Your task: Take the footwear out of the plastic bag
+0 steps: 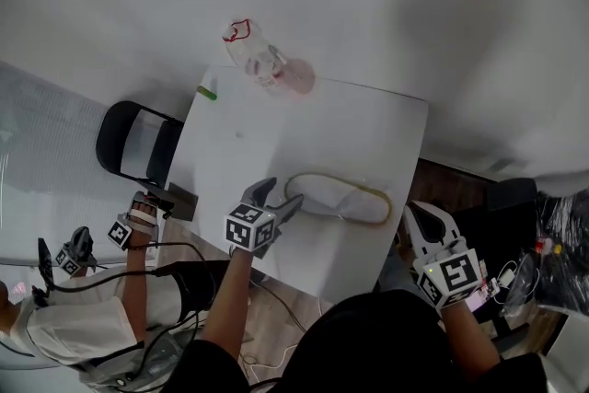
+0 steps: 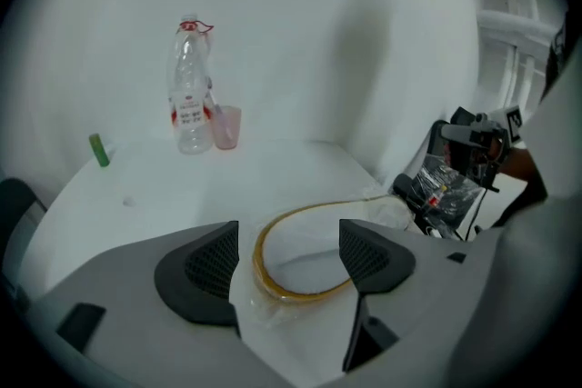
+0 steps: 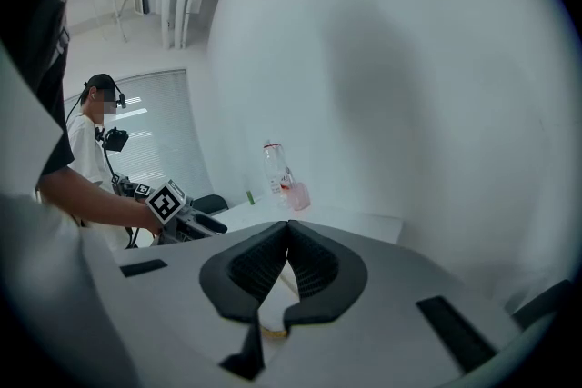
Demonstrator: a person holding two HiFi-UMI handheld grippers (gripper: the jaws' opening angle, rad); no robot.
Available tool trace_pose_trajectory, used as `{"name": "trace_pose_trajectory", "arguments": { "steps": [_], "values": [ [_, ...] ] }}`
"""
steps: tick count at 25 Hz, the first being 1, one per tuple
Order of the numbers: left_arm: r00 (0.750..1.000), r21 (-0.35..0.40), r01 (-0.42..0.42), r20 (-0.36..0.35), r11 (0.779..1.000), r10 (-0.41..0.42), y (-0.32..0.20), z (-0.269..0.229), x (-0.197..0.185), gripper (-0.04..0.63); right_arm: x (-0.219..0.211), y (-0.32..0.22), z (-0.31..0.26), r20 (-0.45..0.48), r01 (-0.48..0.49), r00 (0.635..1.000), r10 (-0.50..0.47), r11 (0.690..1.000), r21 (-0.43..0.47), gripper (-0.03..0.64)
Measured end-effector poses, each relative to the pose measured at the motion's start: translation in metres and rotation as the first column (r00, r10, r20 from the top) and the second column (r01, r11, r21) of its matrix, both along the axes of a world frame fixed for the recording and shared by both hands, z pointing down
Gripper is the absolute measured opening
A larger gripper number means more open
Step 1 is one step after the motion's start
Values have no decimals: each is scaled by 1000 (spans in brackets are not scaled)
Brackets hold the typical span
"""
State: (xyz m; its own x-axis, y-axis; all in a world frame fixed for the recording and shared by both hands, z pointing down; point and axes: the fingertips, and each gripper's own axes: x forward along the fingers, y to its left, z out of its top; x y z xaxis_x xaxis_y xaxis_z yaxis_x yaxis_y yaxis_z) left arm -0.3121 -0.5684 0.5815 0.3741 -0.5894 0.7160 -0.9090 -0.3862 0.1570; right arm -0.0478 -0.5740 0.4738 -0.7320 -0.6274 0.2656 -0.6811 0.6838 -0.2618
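Observation:
A white slipper with a tan rim (image 1: 340,198) lies on the white table (image 1: 276,133) near its front edge, inside a clear plastic bag (image 2: 250,309). My left gripper (image 1: 279,196) stands open at the slipper's left end. In the left gripper view the rounded end of the slipper (image 2: 305,263) lies between the spread jaws of that gripper (image 2: 289,241), and the pads do not touch it. My right gripper (image 1: 425,218) hangs shut and empty off the table's right edge. In the right gripper view its jaws (image 3: 288,236) meet, with a bit of tan rim (image 3: 270,333) showing below them.
At the table's far edge stand a clear bottle (image 1: 247,46) and a pink cup (image 1: 296,76), with a small green item (image 1: 208,92) at the far left corner. A black chair (image 1: 138,143) is left of the table. Another person (image 1: 129,230) holds grippers there.

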Motion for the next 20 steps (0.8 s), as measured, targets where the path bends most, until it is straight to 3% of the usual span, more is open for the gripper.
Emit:
{"name": "trace_pose_trajectory", "arguments": {
  "steps": [2,3,4,7,10,13,15,17,18,20],
  "values": [
    [983,-25,-176,58,984,177,-3,5,10,336,0,-9,7,-14,10,1000,-10,1000,-12,17],
    [951,-65,-292,88,954,297,-3,8,19,339,0,-14,10,-17,12,1000,-12,1000,-21,17],
    [903,-112,-404,112,908,415,-3,12,29,341,0,-19,13,-20,12,1000,-13,999,-31,17],
    [729,-226,-632,152,742,667,-10,21,49,354,-4,-31,19,-28,26,999,-27,999,-47,17],
    [569,-326,-753,114,572,814,-15,34,61,376,-9,-37,26,-30,47,998,-49,997,-61,17],
    [442,-441,-810,-24,387,897,-7,48,75,406,-7,-39,34,-48,55,997,-59,996,-74,17],
    [380,-487,-819,-65,303,923,-1,58,83,423,-3,-39,37,-44,52,997,-56,995,-82,17],
    [340,-515,-815,-54,266,939,2,72,85,440,-1,-39,37,-29,49,998,-52,995,-88,17],
    [336,-520,-812,-49,264,940,3,76,85,442,-1,-40,36,-23,50,998,-52,995,-87,17],
    [365,-514,-808,-53,288,930,1,76,85,443,-2,-43,35,-15,51,999,-52,996,-79,17]
  ]
}}
